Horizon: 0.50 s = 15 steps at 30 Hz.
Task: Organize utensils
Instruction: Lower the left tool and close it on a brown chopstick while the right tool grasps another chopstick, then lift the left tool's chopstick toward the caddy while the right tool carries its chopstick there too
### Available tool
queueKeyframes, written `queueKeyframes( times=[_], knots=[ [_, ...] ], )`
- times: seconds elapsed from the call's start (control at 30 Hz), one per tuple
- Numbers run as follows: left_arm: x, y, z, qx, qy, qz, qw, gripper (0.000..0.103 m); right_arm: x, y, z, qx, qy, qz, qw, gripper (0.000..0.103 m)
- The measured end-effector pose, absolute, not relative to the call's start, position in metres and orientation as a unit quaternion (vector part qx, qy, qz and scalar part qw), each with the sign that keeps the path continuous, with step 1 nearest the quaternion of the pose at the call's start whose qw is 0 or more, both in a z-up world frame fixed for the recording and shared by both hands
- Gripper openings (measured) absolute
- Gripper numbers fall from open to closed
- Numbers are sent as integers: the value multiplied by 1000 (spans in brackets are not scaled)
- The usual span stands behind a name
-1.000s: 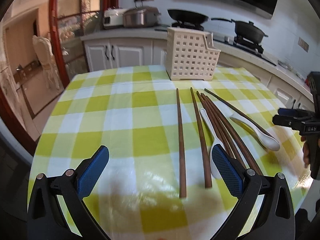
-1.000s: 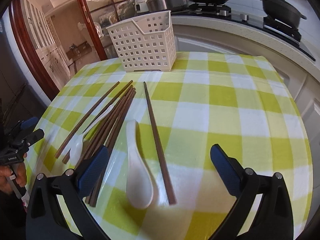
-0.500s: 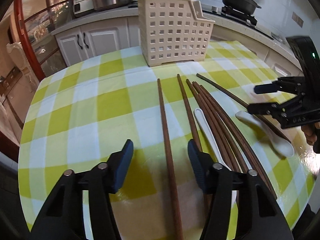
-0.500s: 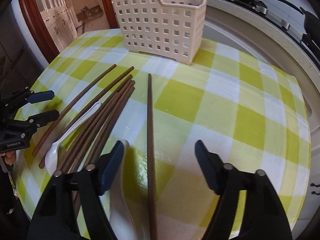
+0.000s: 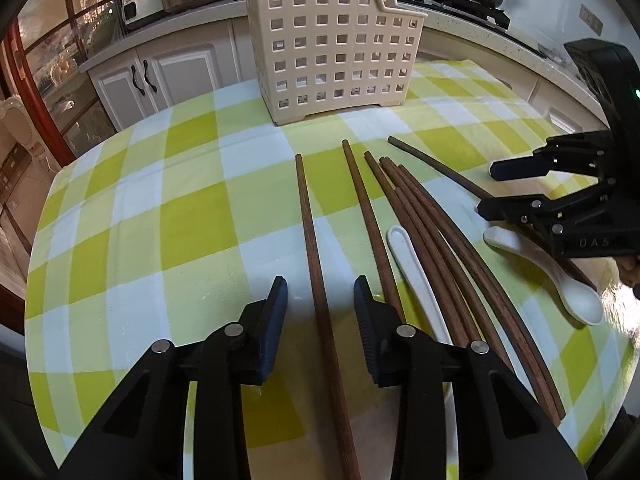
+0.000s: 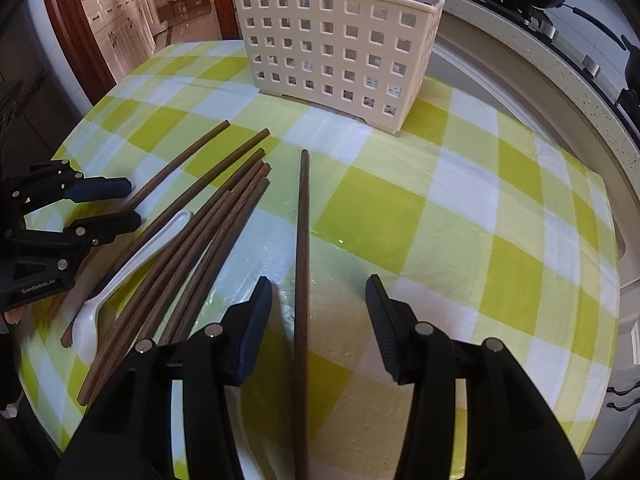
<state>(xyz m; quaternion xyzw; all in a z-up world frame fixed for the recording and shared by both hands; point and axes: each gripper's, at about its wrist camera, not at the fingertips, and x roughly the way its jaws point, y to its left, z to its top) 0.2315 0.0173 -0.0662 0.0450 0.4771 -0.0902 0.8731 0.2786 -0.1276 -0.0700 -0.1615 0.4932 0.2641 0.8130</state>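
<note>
Fingers of both grippers (tilted steeply down, just closing) straddle separate chopsticks (image 5: 316, 272) (image 6: 302, 280), untouched.

My two wrist views look steeply down, close over the checked tablecloth (image 5: 192, 216); both share the basket (image 6: 340, 40) at top.

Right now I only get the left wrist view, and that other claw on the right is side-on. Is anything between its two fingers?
Observer: Yes. In the right wrist view, a lone chopstick lies between the jaws of the right gripper. The jaws have just been closing, but the pads do not touch it yet.
Operator: And the spoon by the bundle runs out of sight here. Where is its bowl?
Observer: The spoon has its bowl at the near end, left of the bundle in that view.
</note>
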Motion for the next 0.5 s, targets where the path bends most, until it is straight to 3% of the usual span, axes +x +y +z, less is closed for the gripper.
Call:
queueKeyframes(
  times=[0.07,0.2,0.5],
  knots=[
    [233,18,-66,45,476,-88,874,26,277,-129,-70,-160,485,267,817,44],
    [238,20,-65,37,480,-85,872,13,271,-122,-70,-158,472,281,820,7],
    [230,20,-56,34,473,-85,876,7,267,-125,-65,-137,455,280,834,6]
  ],
)
